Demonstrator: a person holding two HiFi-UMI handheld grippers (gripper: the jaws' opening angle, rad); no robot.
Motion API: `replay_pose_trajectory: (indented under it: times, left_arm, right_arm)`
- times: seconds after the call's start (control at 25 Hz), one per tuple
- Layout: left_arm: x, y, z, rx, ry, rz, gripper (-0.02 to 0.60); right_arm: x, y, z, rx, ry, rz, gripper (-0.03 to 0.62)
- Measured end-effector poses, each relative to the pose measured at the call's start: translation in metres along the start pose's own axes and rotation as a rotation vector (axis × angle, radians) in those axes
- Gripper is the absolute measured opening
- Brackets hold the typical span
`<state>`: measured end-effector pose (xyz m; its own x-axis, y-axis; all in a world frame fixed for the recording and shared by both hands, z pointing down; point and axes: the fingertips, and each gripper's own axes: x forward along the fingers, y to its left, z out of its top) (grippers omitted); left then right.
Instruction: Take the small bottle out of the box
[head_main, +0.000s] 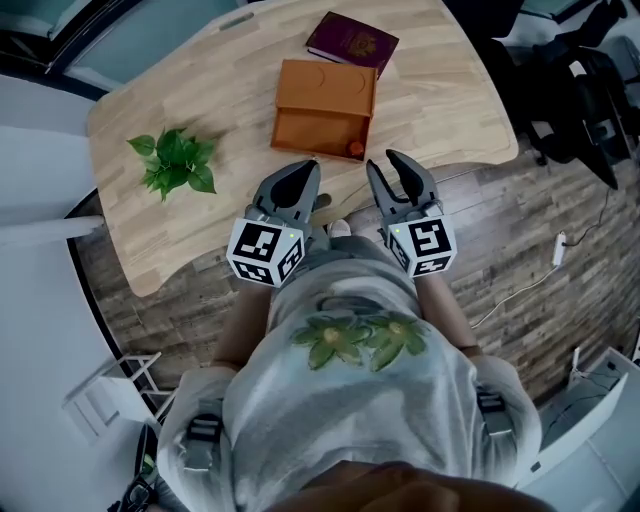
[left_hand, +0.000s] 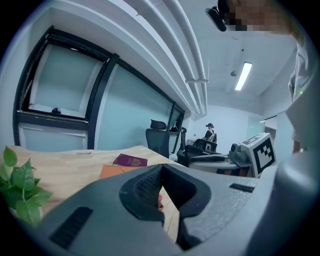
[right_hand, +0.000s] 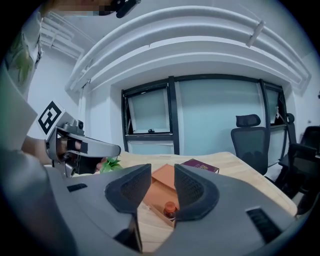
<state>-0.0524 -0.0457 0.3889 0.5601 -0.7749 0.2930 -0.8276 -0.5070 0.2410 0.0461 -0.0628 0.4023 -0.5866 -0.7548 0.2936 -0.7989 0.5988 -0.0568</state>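
Head view: orange box on curved wooden table, plank floor beneath.

The bench has a light wood top with a curved edge. It stands on a floor of brown and grey wood-pattern planks. 1 white adapter with a cable lies on the floor beside the bench. Black-framed windows with pale panes line the wall behind the bench. 1 black office chair stands near the bench edge. White curved beams cross the ceiling. 1 ceiling strip light is lit.
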Motion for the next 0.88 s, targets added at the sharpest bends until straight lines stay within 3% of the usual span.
replay_pose_trajectory:
  times: [0.28, 0.88]
  left_arm:
    - [0.016, 0.007, -0.004, -0.01, 0.023, 0.01, 0.008]
    - [0.018, 0.027, -0.022, -0.058, 0.044, 0.074, 0.008]
  right_arm:
    - [0.019, -0.003, -0.025, 0.009, 0.072, 0.038, 0.155]
    - [0.055, -0.008, -0.069, 0.005, 0.181, 0.069, 0.178]
